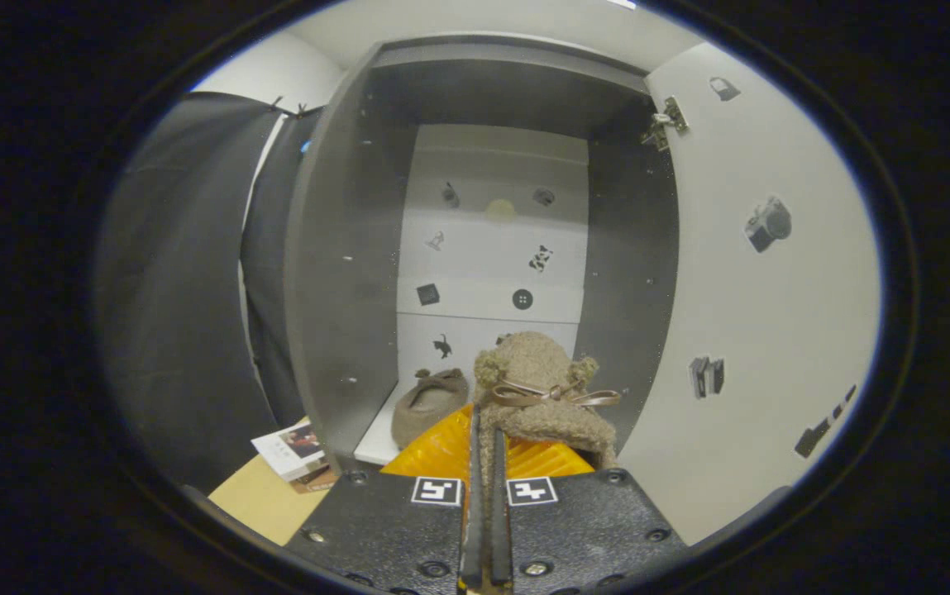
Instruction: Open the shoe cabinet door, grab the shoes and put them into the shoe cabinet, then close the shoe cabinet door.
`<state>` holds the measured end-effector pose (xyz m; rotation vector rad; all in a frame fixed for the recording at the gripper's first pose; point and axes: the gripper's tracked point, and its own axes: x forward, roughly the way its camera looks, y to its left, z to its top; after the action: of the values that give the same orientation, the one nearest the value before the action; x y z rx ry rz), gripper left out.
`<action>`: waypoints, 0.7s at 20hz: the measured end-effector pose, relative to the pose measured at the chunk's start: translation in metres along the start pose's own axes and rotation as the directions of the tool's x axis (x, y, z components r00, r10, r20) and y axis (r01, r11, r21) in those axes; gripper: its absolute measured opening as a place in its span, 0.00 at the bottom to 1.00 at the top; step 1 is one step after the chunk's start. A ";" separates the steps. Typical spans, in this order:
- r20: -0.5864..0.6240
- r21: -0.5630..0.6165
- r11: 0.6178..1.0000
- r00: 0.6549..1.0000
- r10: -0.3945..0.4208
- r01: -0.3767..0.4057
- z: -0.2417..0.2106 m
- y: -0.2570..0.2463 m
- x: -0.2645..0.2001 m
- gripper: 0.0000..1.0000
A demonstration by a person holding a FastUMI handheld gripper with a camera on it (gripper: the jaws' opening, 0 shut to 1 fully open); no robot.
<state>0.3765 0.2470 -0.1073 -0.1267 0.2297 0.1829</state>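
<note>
One fuzzy shoe (542,397) is clamped in the claw (484,446); another shoe (429,405) lies at the open cabinet (342,273) floor's left edge.

The lower part of the held fuzzy slipper (545,397) is hidden behind the fingers of the gripper (484,446), so the edge pinched between the nearly closed fingers cannot be made out. The second slipper (429,401), on the cabinet floor, is partly covered by the left finger; its toe end cannot be seen. The small printed figures on the back panel (491,248) of the shoe cabinet (342,273) are too small to be identified with certainty. The open door (764,330) is cut off at its outer and lower edges. The booklet (293,450) is partly hidden by the cabinet side; its cover is too blurred to be made out.
</note>
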 end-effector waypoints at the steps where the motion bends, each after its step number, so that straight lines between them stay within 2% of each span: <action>1: -0.004 0.007 1.000 1.000 -0.005 0.005 0.003 -0.005 0.014 0.07; 6: -0.051 0.006 1.000 0.999 -0.009 0.009 -0.007 -0.020 0.082 0.07; 14: -0.105 -0.022 1.000 0.994 0.014 -0.017 -0.041 -0.006 0.175 0.08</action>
<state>0.5362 0.2638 -0.1879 -0.1572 0.3329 0.1944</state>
